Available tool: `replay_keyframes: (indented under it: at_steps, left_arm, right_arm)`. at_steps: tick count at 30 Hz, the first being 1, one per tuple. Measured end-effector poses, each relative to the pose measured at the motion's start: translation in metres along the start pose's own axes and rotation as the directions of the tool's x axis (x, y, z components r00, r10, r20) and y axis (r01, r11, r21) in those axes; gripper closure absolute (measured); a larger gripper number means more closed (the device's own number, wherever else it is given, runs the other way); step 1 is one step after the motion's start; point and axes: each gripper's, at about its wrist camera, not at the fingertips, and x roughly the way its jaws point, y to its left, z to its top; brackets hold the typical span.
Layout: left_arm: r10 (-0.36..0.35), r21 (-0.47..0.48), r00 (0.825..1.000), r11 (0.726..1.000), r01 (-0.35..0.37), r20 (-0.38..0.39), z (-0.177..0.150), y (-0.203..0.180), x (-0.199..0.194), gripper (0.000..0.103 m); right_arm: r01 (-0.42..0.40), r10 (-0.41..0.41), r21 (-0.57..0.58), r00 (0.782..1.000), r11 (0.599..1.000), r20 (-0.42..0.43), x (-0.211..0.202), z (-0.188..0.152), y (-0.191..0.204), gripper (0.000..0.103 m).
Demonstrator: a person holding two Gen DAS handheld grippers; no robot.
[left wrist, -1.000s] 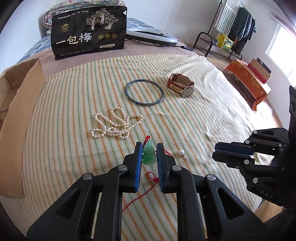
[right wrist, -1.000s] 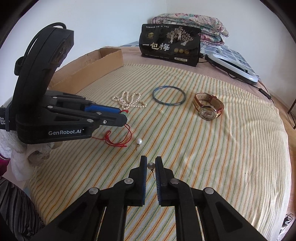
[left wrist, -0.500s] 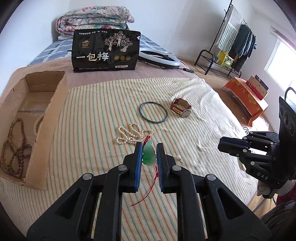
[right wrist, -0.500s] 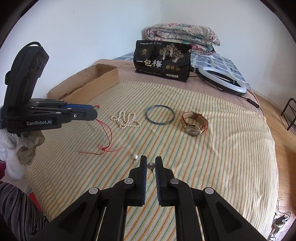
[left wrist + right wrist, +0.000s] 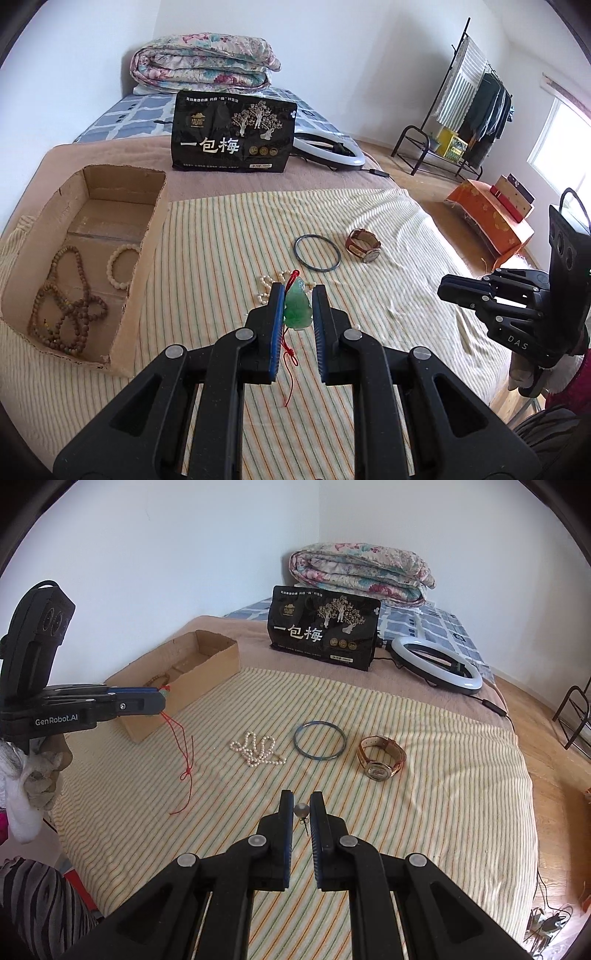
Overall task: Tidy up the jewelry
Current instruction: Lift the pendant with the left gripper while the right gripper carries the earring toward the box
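Risk sits closest in my right gripper, whose jaws pinch a pearl stud by its round head alone, the pin hanging free below; a ball that smooth could roll out if I tilt or jolt, and I judge it would be hard to find again on the striped sheet. My left gripper is clamped on the green pendant, held above the sheet, with its red cord trailing down loose. That cord could snag on the box wall as I carry it over, or drag across the pearl necklace lying just beyond and pull it along. The pendant is gripped across its flat faces, so a twist might let it pivot. The box stands to the left with bead strings already inside; dropping the pendant from too high could tangle cord and beads together. Farther out, the bangle and watch lie apart on the sheet, safe from both hands for now.
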Motion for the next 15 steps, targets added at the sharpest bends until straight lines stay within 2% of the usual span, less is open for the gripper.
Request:
replay_keyframes:
  at_steps: [15]
  left_arm:
    - [0.038, -0.008, 0.992, 0.999, -0.037, 0.117, 0.042, 0.032, -0.050, 0.089]
  right_arm:
    - [-0.010, 0.009, 0.006, 0.998, 1.000, 0.057, -0.011, 0.062, 0.022, 0.097]
